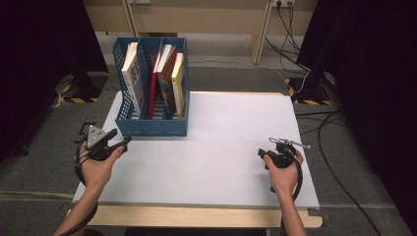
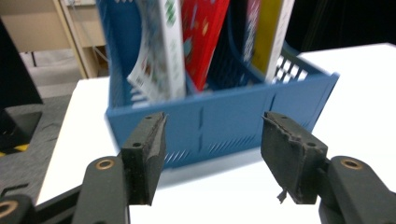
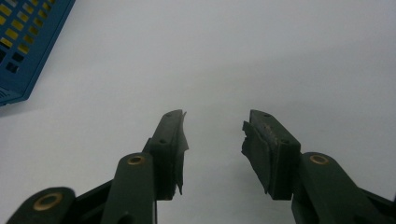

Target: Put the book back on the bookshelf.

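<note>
A blue slotted file rack stands at the back left of the white table top, holding several upright books. My left gripper hovers just in front of the rack's left front corner, jaws open and empty. In the left gripper view the rack sits close ahead, a white-spined book and a red one leaning inside; the left gripper frames the rack's front wall. My right gripper rests near the table's front right, and in its own view the right gripper is open over bare white surface.
A corner of the rack shows at the upper left of the right gripper view. Cables trail over the grey floor to the right of the table. A wooden bench stands beyond the table. Dark curtains flank both sides.
</note>
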`<control>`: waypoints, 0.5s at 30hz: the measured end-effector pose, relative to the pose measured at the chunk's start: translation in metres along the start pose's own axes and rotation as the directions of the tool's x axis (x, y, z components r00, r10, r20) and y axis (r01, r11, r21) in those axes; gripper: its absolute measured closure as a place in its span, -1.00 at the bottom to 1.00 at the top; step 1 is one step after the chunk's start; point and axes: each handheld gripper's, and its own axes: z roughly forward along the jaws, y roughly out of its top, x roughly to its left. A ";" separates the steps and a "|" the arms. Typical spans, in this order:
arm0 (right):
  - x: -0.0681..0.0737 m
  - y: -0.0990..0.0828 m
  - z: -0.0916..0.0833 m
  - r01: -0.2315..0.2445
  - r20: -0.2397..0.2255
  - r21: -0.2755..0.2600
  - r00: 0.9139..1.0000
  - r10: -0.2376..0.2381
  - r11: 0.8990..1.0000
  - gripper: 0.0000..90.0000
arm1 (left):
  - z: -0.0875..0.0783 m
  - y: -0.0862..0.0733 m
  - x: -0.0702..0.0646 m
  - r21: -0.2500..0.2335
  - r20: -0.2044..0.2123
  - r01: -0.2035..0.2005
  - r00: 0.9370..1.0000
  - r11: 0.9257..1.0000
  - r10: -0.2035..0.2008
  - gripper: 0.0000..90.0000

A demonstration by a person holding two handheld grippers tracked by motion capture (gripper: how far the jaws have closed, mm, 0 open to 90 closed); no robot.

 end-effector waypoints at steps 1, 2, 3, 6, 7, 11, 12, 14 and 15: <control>0.000 0.000 0.000 -0.001 0.000 0.002 1.000 0.001 1.000 0.26 | -0.001 -0.004 0.003 0.004 -0.010 0.000 1.000 1.000 0.000 -0.11; 0.000 0.000 0.000 0.001 -0.001 -0.001 1.000 -0.001 1.000 0.26 | -0.002 -0.009 0.006 0.010 -0.020 0.001 1.000 1.000 -0.001 -0.11; 0.000 0.000 0.000 0.002 -0.001 0.000 1.000 -0.002 1.000 0.26 | -0.002 -0.009 0.006 0.010 -0.020 0.001 1.000 1.000 -0.001 -0.12; 0.000 -0.001 0.000 0.006 0.001 0.000 1.000 -0.006 1.000 0.26 | -0.002 -0.025 0.015 0.037 -0.039 0.016 0.999 0.999 -0.015 -0.12; 0.000 -0.001 0.000 0.002 0.002 -0.001 1.000 -0.002 1.000 0.26 | -0.002 -0.029 0.017 0.042 -0.045 0.021 0.999 0.999 -0.019 -0.12; -0.001 -0.002 0.001 0.005 0.000 0.004 1.000 -0.005 1.000 0.26 | 0.001 -0.045 0.018 0.058 -0.056 0.030 0.998 0.998 -0.027 -0.11; -0.001 -0.002 0.001 0.005 0.001 0.005 1.000 -0.005 1.000 0.26 | 0.002 -0.048 0.018 0.063 -0.056 0.029 0.998 0.998 -0.025 -0.11; 0.000 -0.002 0.001 0.002 0.002 0.004 1.000 -0.002 1.000 0.26 | 0.003 -0.050 0.017 0.065 -0.052 0.029 0.998 0.997 -0.026 -0.11; 0.000 -0.002 0.001 0.002 0.001 0.007 1.000 -0.002 1.000 0.26 | 0.004 -0.052 0.016 0.060 -0.050 0.026 0.998 0.998 -0.023 -0.11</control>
